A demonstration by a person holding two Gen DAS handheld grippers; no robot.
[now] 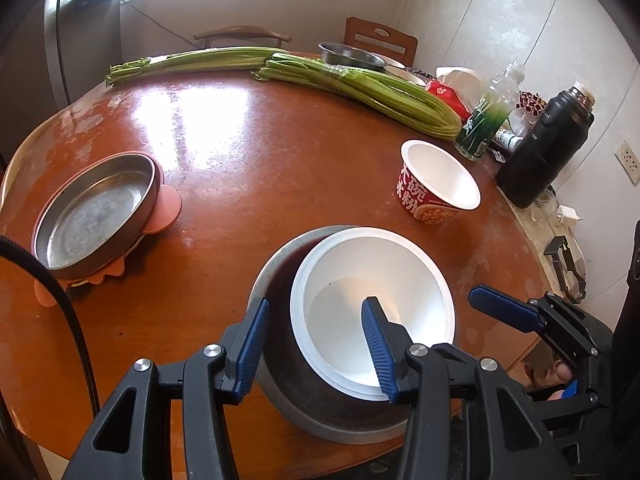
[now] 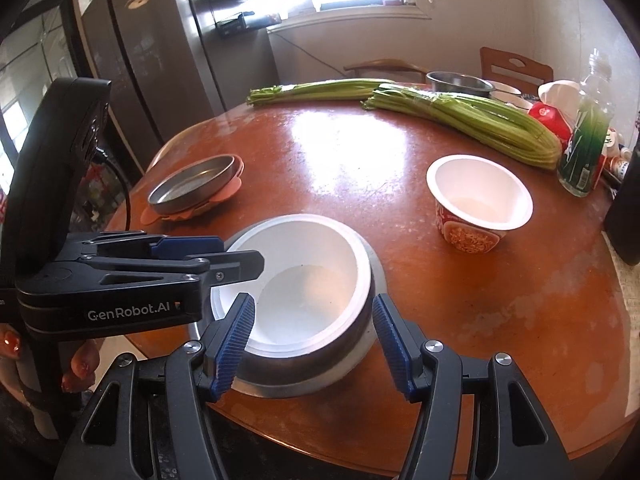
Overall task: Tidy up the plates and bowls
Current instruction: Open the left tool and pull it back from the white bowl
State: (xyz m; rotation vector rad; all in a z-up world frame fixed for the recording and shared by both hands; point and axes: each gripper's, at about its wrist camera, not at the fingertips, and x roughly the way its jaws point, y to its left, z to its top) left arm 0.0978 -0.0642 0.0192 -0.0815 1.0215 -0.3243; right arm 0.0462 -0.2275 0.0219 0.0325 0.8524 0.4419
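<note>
Centre frame: glossy round wooden table (image 2: 460, 280), white bowl (image 2: 308, 280) nested in metal basin (image 2: 360, 356); left gripper (image 1: 316, 344) and right gripper (image 2: 316, 344) both spread; refrigerator (image 2: 160, 60) upper left.

Glossy wooden table (image 1: 256, 152), matt metal pan (image 1: 96, 212)

Left black tool with blue ribbed pads (image 1: 316, 350) spread wide, 2 fingers apart, one pad (image 1: 376, 344) lower right, the other at left. Right black tool with blue ribbed pads (image 2: 316, 346) likewise parted wide, fingers level, pointing forward. Seen from left wrist, right tool (image 1: 516, 314) angled in from the right. Hand with painted nails (image 2: 80, 368) gripping left tool's handle.
</note>
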